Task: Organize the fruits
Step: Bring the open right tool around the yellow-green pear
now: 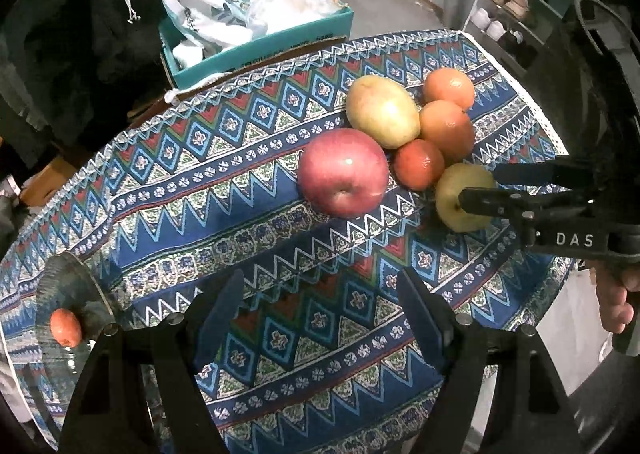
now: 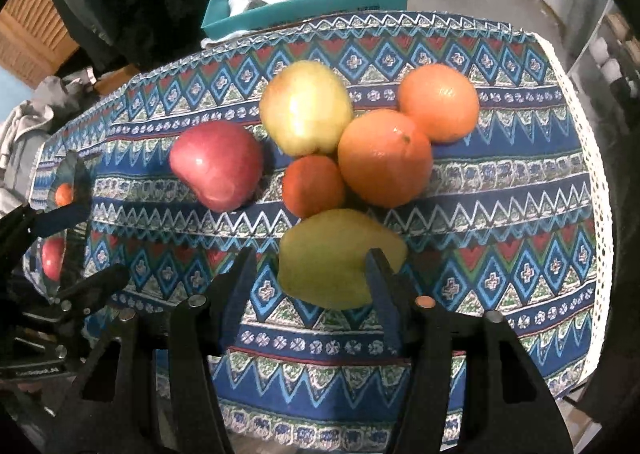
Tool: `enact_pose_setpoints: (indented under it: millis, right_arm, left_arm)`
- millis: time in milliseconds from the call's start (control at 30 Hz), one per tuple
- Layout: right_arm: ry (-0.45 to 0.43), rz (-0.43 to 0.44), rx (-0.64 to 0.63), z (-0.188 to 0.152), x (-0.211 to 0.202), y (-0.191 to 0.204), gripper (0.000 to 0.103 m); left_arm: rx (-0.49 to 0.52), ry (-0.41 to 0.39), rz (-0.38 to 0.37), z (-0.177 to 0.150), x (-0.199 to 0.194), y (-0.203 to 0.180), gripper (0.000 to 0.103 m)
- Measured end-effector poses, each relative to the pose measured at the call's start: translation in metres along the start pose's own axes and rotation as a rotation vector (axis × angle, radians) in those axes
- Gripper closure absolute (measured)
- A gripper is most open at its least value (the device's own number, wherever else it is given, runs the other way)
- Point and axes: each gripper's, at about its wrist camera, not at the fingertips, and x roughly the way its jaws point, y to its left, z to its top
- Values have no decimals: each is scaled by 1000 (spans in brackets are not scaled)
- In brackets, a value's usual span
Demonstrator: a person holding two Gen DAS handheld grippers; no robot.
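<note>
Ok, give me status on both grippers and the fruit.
Left gripper open over bare cloth. Right gripper open, straddling the near green pear, not gripping. Small orange crowds the pear's far side.

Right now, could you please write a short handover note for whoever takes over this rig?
Left gripper: open, empty, over bare tablecloth.
Right gripper: open, straddling the green pear, not gripping.
Placed: one small orange fruit on the glass plate.
Left on the cloth: red apple, yellow apple, two oranges, a tangerine, and the pear.
</note>
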Motion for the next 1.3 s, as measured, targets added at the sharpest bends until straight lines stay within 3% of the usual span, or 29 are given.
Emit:
enact_pose_setpoints:
  millis: [300,633,1300]
  right_arm:
    - [34,-48,2,3,19,-8,33]
    - [54,-27,21,6,33,-19,21]
    - [61,-12,11,8,56,-16,18]
  left_arm:
    - [-50,29,-47,7,15,6,23]
    - [-80,45,-90,14,25,5,16]
    - [-112,59,-95,18,28,10,16]
